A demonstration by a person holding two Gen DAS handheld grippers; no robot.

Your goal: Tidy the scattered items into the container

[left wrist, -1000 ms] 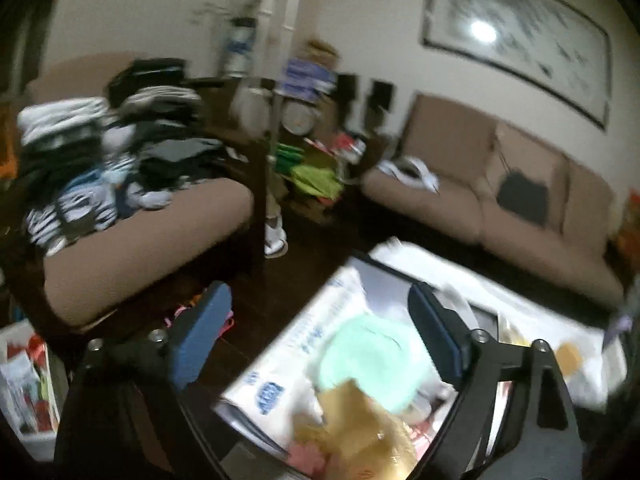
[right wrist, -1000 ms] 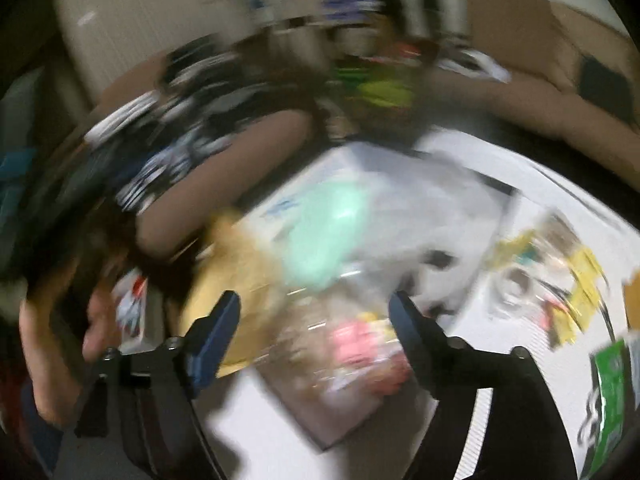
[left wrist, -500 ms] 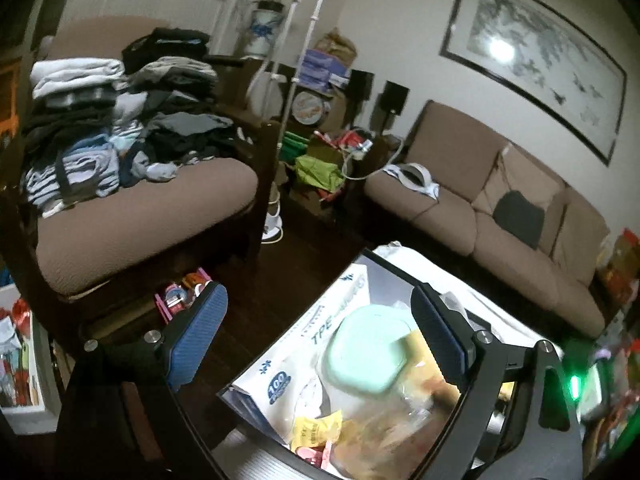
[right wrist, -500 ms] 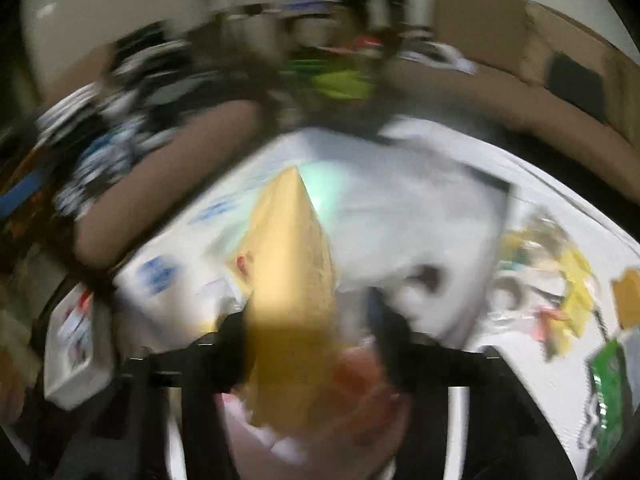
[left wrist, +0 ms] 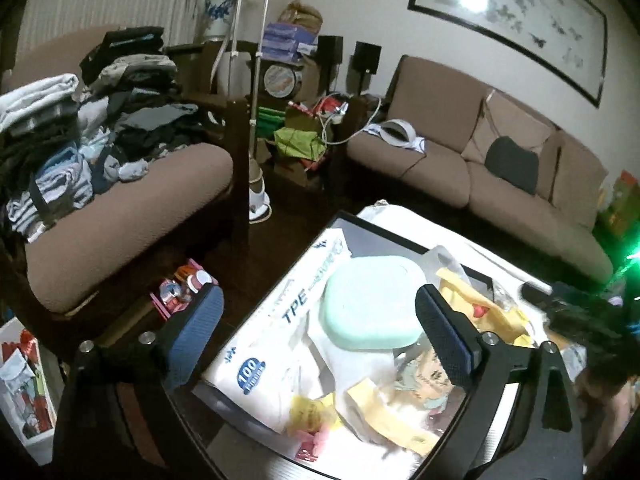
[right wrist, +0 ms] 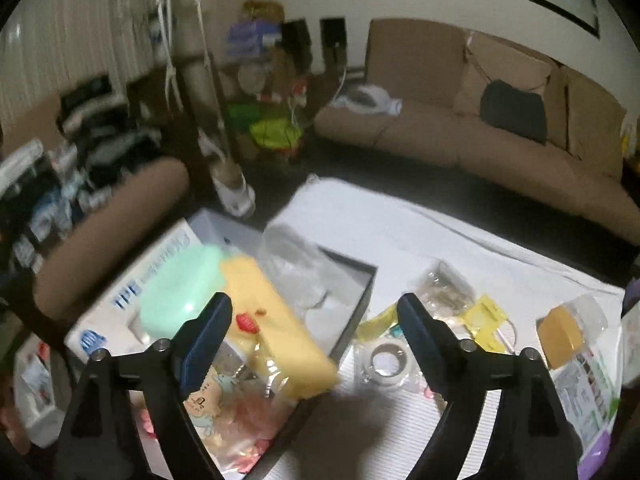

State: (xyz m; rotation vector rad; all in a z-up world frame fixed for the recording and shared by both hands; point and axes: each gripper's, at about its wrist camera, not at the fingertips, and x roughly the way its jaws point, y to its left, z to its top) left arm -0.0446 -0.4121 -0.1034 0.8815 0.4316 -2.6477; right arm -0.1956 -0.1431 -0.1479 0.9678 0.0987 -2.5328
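Clothes piled on the brown armchair, upper left of the left wrist view. Left gripper fills the bottom of that view, jaws wide apart, nothing between the pads; it hangs over the box, a dark-rimmed container at lower centre. Inside the box: white pack of wipes at left, mint-green case lying on top of it, yellow packet to the right of the case, small wrappers at the near edge. Brown sofa along the wall, upper right.

Right wrist view, blurred. Box at lower left, holding the wipes, the green case and the yellow packet, which lies tilted across the heap. Right gripper at bottom centre, jaws opening, wide; the packet's lower end lies between the fingers, pads not pressing on it. Right of the box, on the white table cover: roll of tape, clear bag, yellow tags, orange-lidded tub, all outside the container.
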